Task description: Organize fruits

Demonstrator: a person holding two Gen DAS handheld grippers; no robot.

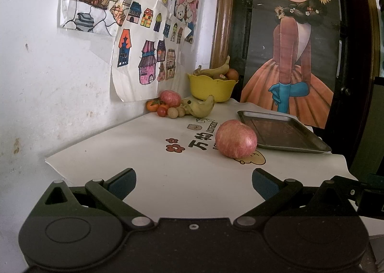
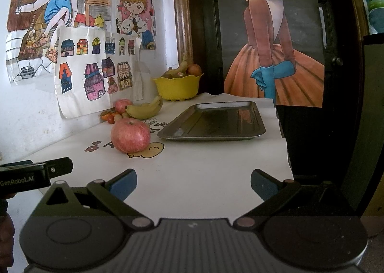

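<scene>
Both pairs of blue-padded fingers stand spread wide with nothing between them: the left gripper point(image 1: 194, 183) and right gripper point(image 2: 193, 183) hover above the white printed table cover point(image 2: 204, 172). A red apple point(image 1: 236, 138) sits alone ahead, just beside the bare metal tray point(image 2: 216, 120). Farther back, a second apple point(image 1: 170, 98), bananas point(image 1: 200, 107) and small fruits cluster by the wall, near the yellow bowl point(image 1: 211, 87) holding more fruit.

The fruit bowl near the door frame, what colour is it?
Yellow bowl; the right wrist view shows it best.
</scene>
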